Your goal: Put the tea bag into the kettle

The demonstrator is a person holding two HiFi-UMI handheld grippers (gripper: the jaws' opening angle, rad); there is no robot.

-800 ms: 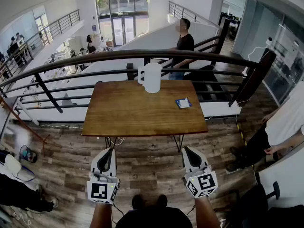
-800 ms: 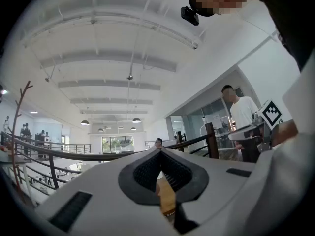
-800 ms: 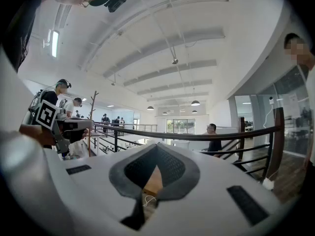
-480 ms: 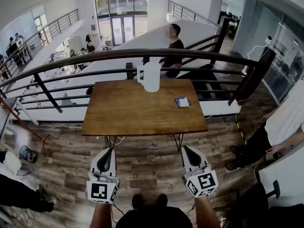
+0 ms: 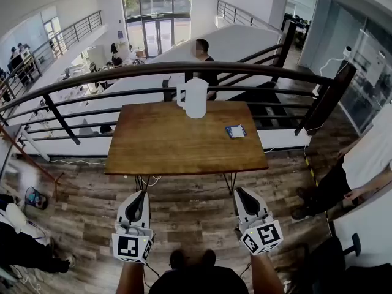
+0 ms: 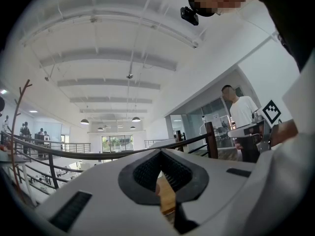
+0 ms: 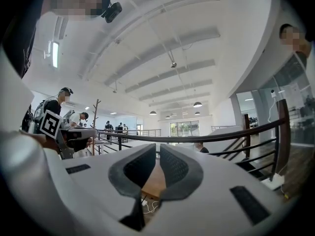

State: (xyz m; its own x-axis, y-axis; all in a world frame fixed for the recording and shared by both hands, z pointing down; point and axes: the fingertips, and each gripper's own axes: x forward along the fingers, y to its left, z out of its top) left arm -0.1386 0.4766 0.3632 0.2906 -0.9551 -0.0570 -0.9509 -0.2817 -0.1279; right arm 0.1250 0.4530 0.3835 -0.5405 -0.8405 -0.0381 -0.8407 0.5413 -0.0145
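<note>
L gripper (image 5: 143, 195) & R gripper (image 5: 240, 193) both closed, empty, short of table (image 5: 153, 149) w/ kettle (image 5: 196, 98), tea bag (image 5: 236, 131)

The kettle (image 5: 196, 98) was a plain white jug-shaped one, standing upright at the middle of the far edge of the wooden table (image 5: 171, 143), just in front of the dark railing (image 5: 92, 78), with its handle turned to the left in the head view. Whether its top was open or closed could not be made out. The tea bag (image 5: 236, 131) was a small square packet, blue with a white patch, lying flat on the right part of the table, well apart from the kettle and nearer the camera.
</note>
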